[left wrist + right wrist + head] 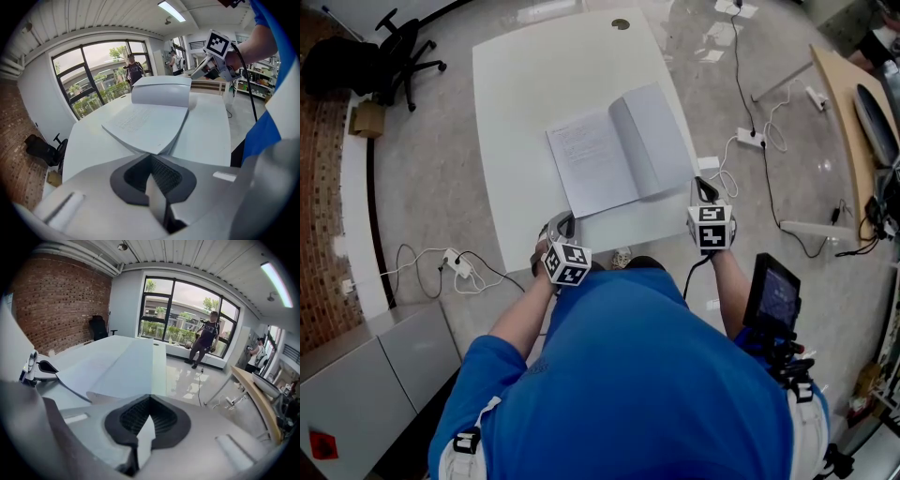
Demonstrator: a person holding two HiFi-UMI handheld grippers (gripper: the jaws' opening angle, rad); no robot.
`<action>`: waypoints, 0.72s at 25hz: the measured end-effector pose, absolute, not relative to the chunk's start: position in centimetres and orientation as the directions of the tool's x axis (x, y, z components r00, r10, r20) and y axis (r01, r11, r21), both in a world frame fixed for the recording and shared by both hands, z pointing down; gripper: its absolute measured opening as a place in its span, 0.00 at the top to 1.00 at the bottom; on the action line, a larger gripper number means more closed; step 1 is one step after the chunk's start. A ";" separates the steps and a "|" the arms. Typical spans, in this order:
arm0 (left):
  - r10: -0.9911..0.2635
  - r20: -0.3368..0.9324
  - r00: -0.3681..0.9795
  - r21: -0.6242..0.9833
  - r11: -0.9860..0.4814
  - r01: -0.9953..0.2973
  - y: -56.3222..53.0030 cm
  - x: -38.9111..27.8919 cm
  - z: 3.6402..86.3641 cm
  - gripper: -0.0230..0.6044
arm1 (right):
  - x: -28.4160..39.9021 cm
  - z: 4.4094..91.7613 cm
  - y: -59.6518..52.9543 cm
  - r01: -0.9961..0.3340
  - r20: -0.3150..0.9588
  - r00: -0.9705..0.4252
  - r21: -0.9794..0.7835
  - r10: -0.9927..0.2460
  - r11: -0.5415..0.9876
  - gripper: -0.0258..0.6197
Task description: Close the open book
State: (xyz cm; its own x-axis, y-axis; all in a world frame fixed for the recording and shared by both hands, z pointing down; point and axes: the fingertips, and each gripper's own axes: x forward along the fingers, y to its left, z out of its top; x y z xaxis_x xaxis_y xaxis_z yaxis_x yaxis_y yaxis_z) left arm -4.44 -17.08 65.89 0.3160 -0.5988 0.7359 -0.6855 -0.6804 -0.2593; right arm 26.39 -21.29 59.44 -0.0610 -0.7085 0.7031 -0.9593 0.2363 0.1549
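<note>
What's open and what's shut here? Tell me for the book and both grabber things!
book, open, lying on the white table, printed page facing up
left gripper, jaws together, holding nothing
right gripper, jaws together, holding nothing
</note>
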 end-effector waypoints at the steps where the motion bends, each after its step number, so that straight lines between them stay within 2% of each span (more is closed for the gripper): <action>1: -0.599 0.737 0.312 -0.261 -0.679 -0.686 -17.1 -4.5 65.9 0.96 | 26.5 59.8 -21.2 -0.959 0.709 -0.059 0.156 -0.703 0.238 0.96; 11: -0.621 0.730 0.286 -0.273 -0.649 -0.710 -17.1 -4.9 65.3 0.96 | 27.7 64.0 -19.6 -0.937 0.790 -0.046 0.178 -0.611 0.301 0.96; 18: -0.616 0.742 0.265 -0.271 -0.637 -0.722 -17.5 -4.1 65.3 0.96 | 22.5 61.8 -20.0 -0.846 0.742 -0.195 0.204 -0.641 0.493 0.96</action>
